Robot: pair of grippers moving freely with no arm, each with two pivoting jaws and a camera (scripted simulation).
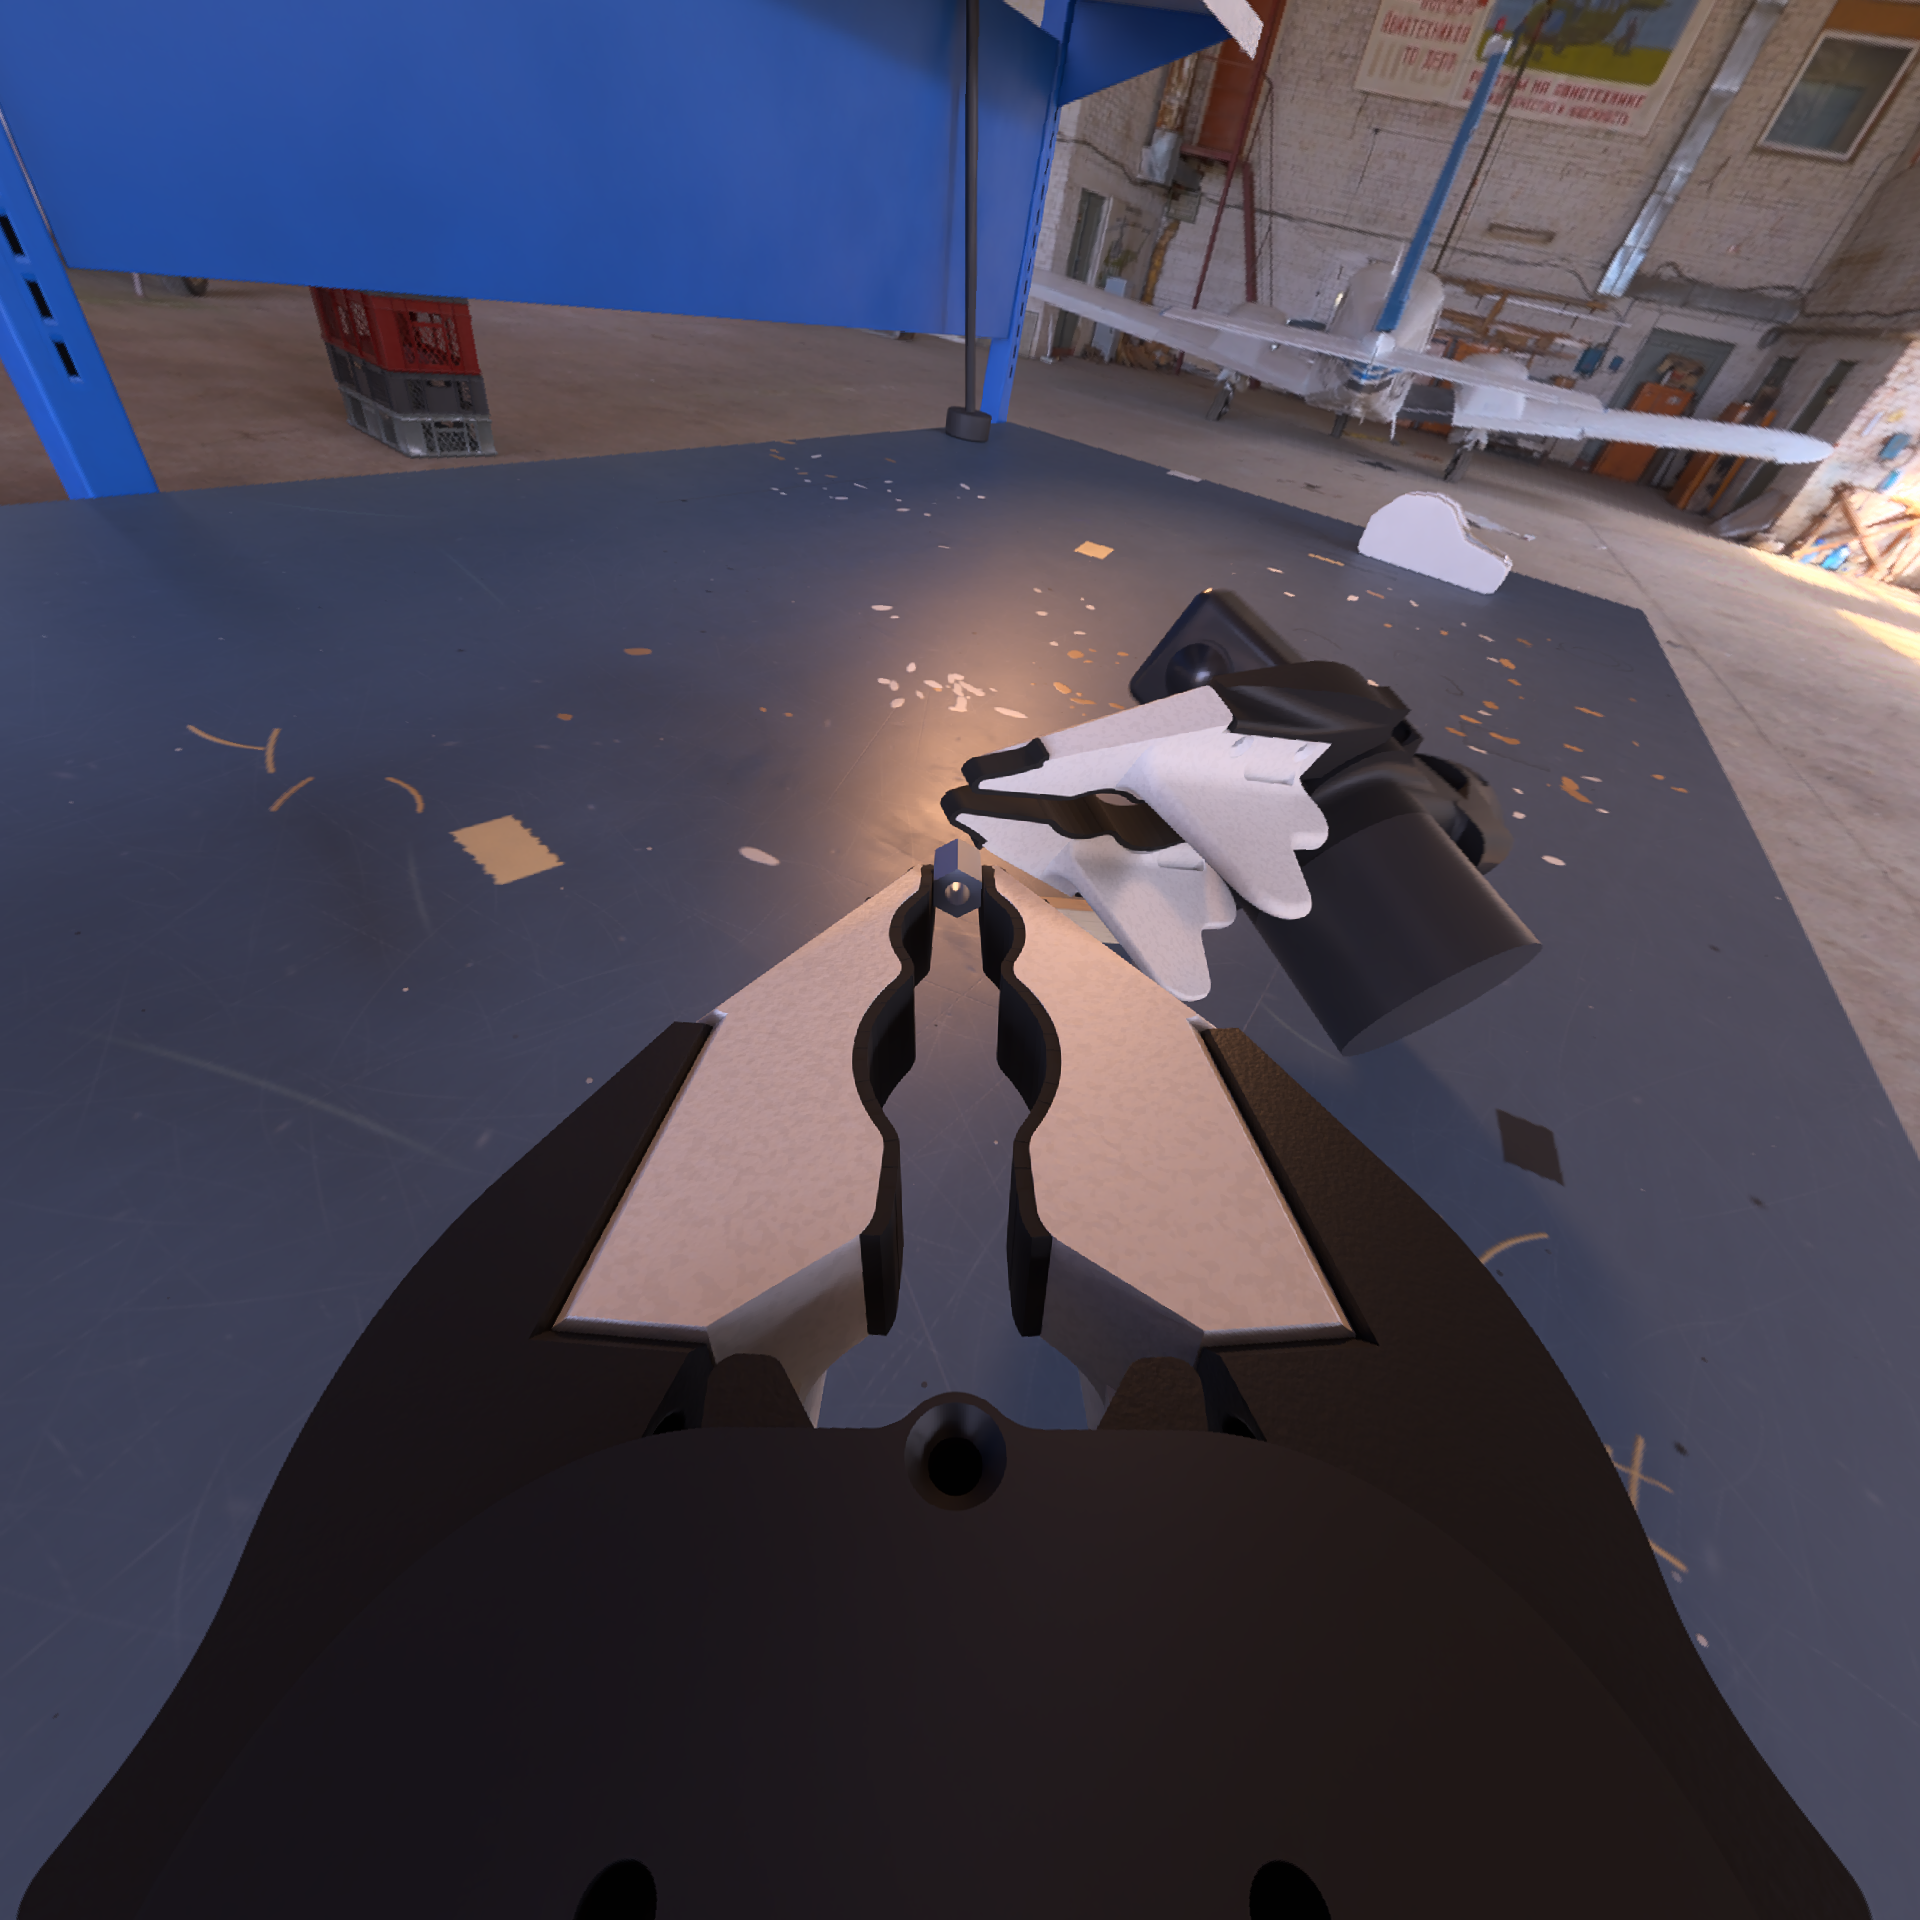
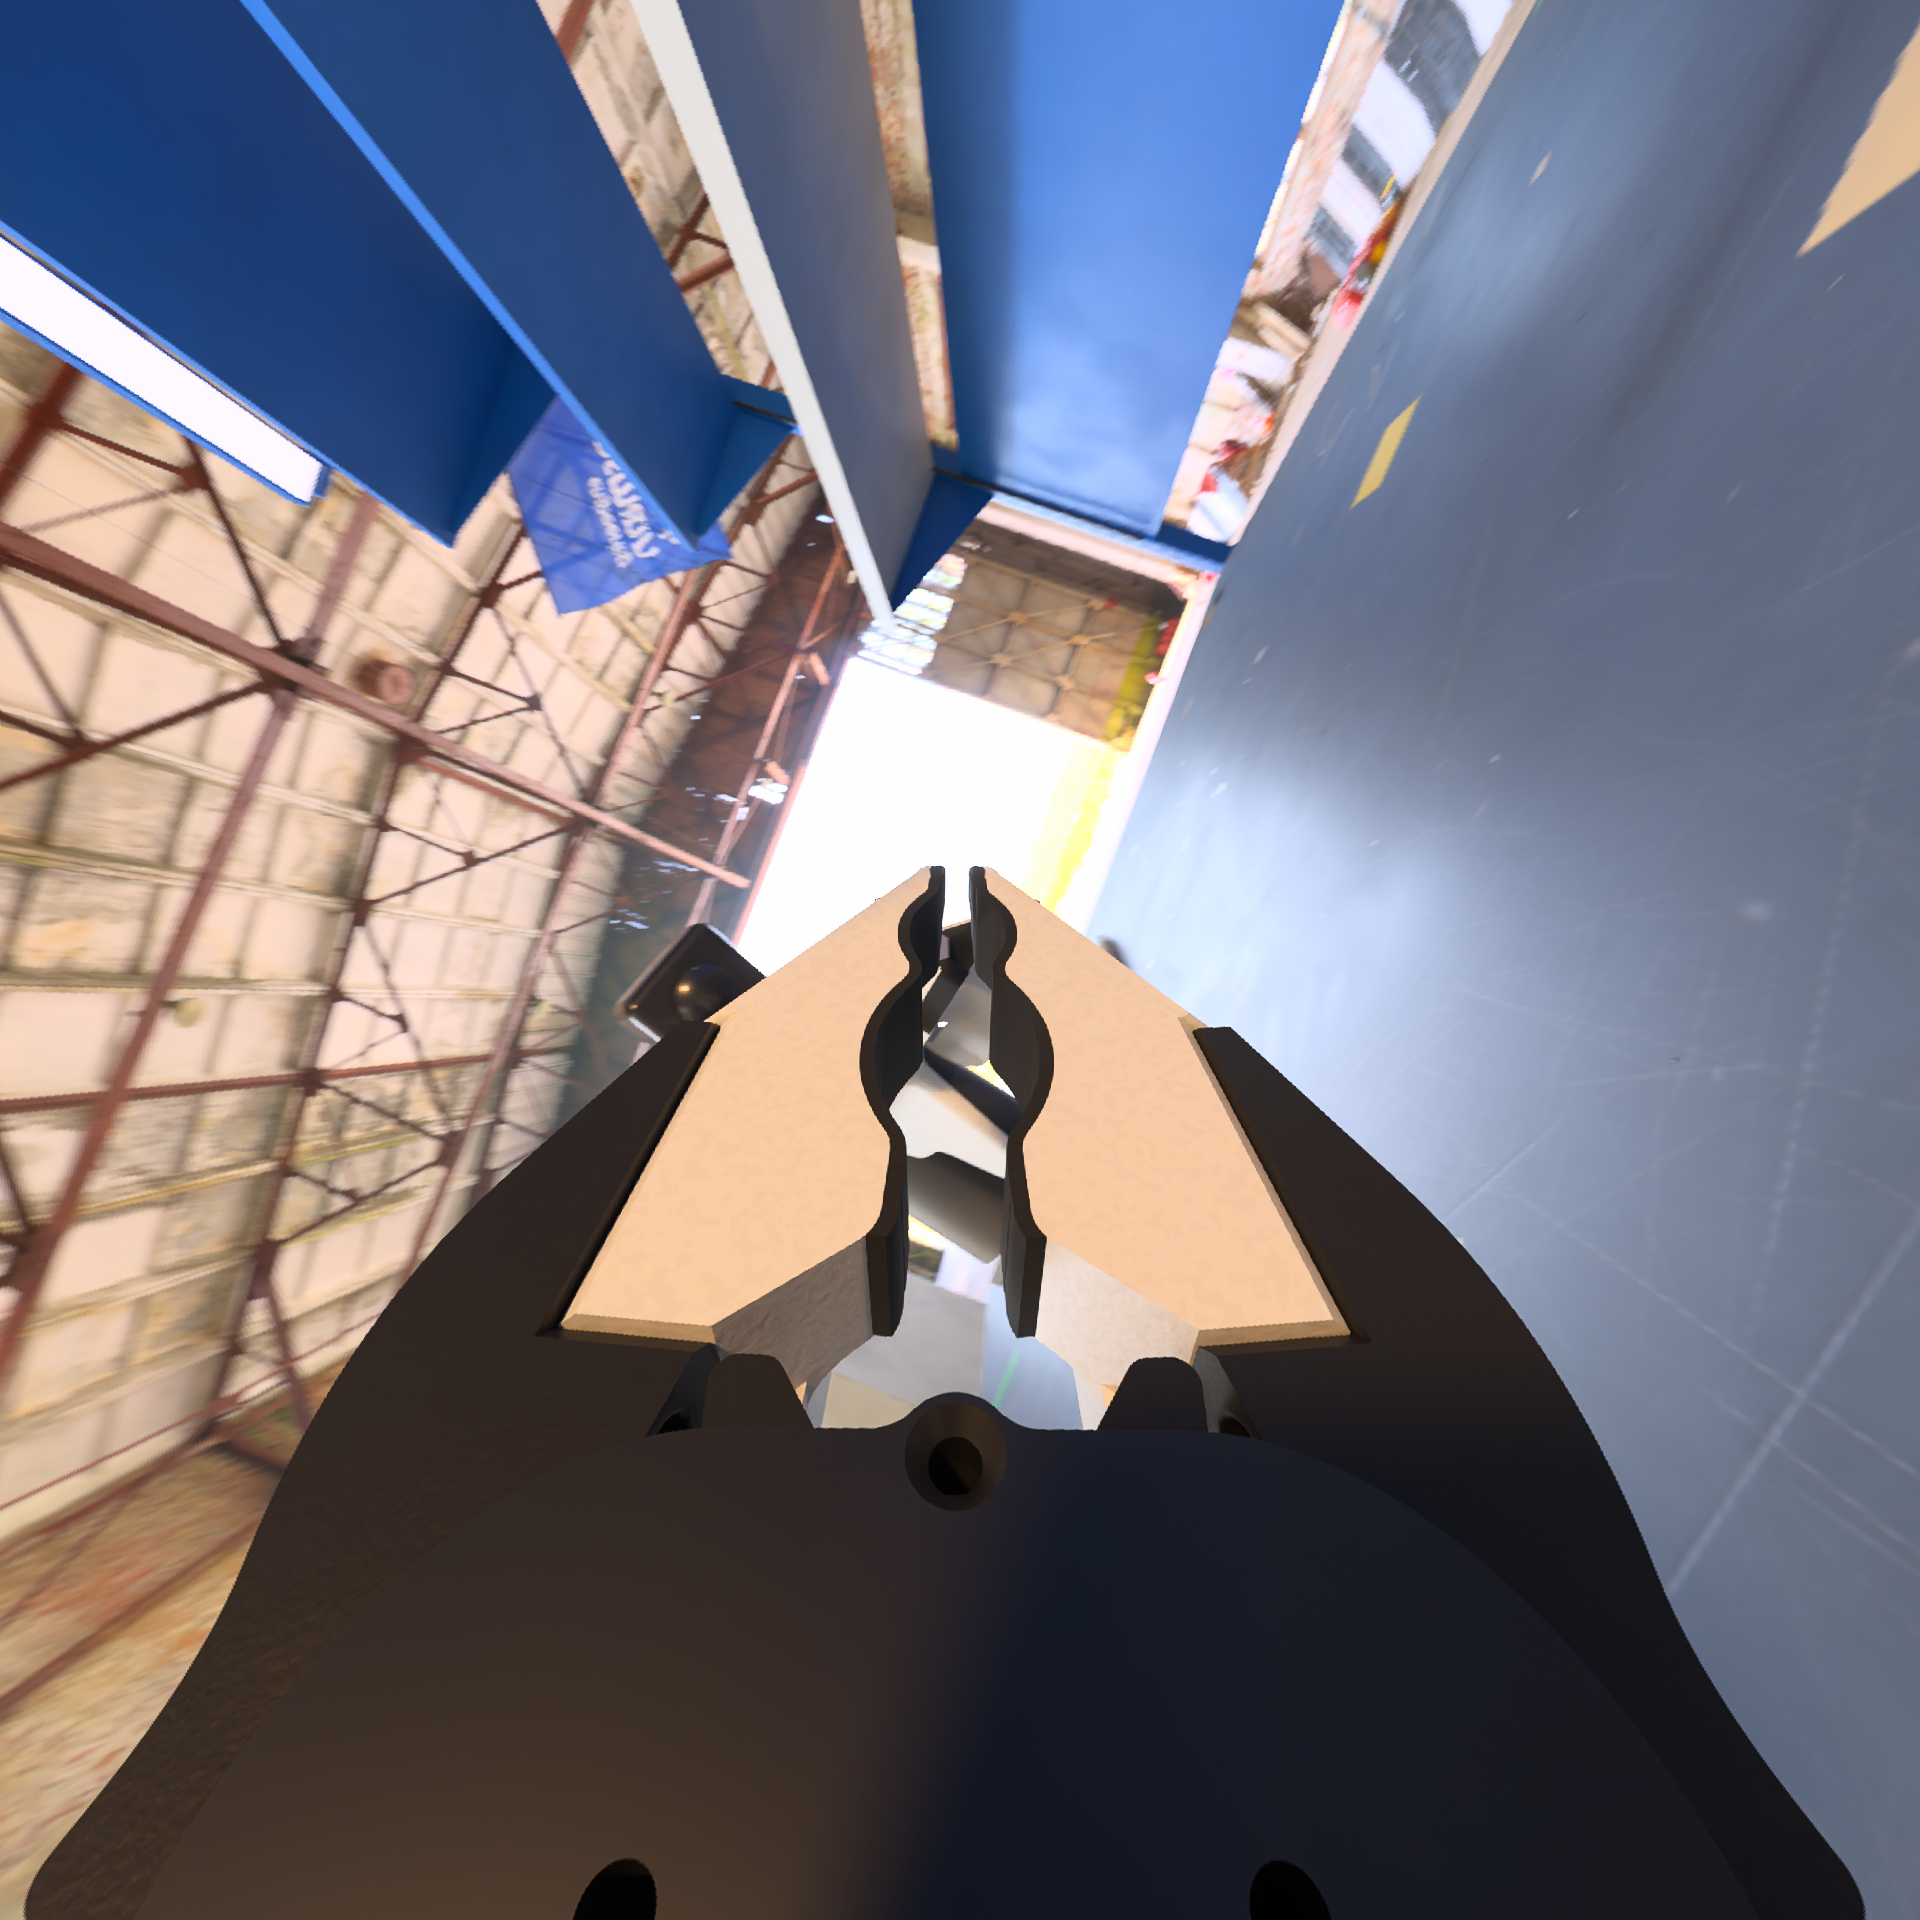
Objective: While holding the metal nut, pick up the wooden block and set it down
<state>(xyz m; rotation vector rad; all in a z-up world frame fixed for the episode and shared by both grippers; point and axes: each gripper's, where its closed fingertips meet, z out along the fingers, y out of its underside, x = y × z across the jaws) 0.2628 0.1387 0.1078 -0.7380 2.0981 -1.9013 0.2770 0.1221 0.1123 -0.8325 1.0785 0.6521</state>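
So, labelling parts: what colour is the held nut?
Shiny silver-grey metal nut, best in the left wrist view.

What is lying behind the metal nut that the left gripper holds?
Just behind the metal nut, held by the left gripper, the right gripper lies tilted over the grey table. Its body hides the table beyond; no wooden block shows.

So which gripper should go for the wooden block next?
Right. The left gripper is clamped on the metal nut, so it's taken. The right gripper grips nothing visible, though it is shut and must open first. The block shows in neither view.
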